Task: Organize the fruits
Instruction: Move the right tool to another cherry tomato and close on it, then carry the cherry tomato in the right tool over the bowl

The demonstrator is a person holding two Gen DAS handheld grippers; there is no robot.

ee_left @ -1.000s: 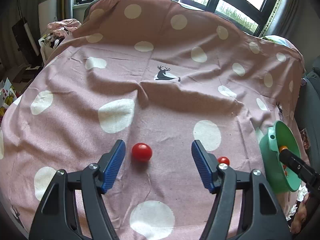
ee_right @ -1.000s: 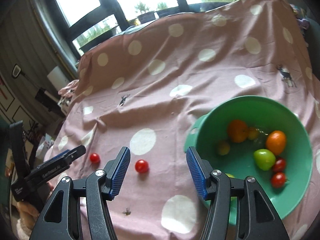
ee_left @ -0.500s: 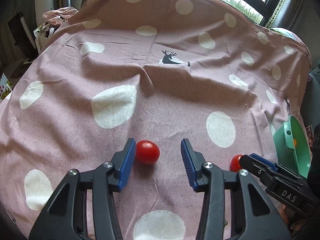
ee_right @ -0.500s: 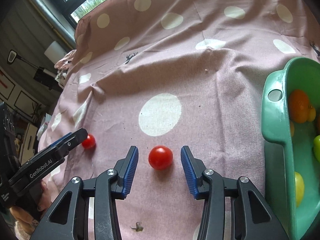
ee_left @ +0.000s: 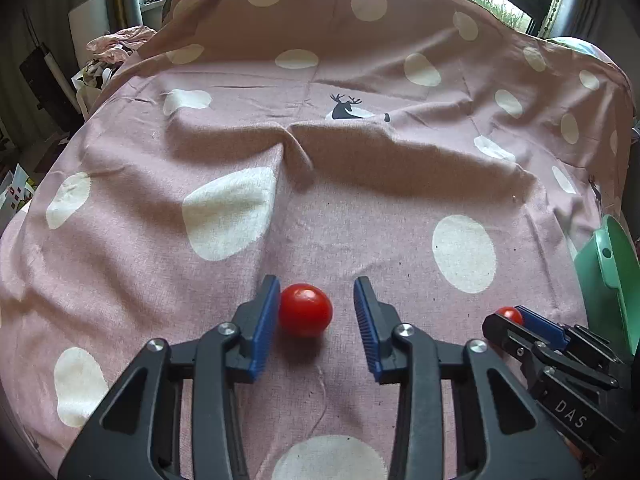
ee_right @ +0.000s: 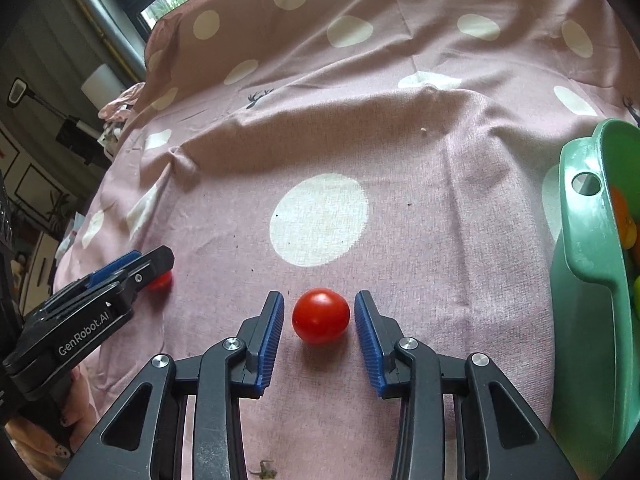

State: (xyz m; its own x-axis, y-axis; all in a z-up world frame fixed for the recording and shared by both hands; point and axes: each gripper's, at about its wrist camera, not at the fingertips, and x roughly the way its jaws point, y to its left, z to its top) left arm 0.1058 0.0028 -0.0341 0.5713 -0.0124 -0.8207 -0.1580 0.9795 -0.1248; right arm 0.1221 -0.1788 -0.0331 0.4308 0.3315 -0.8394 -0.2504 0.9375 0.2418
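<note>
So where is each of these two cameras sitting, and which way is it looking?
Left wrist view: sits on the left gripper, looking forward and down along its closing blue fingers at a red tomato on the spotted pink cloth.
Right wrist view: sits on the right gripper, looking the same way at another tomato between its closing fingers; green bowl at right.
Shared: each view catches the other gripper, both tomatoes, the cloth and the bowl.

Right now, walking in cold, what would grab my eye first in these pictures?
Two bright red cherry tomatoes on a pink polka-dot cloth, each sitting between blue-padded jaws that are closing. The left tomato touches one pad of the left gripper; the right tomato sits untouched in the right gripper. A green bowl of fruit waits at the right edge.
</note>
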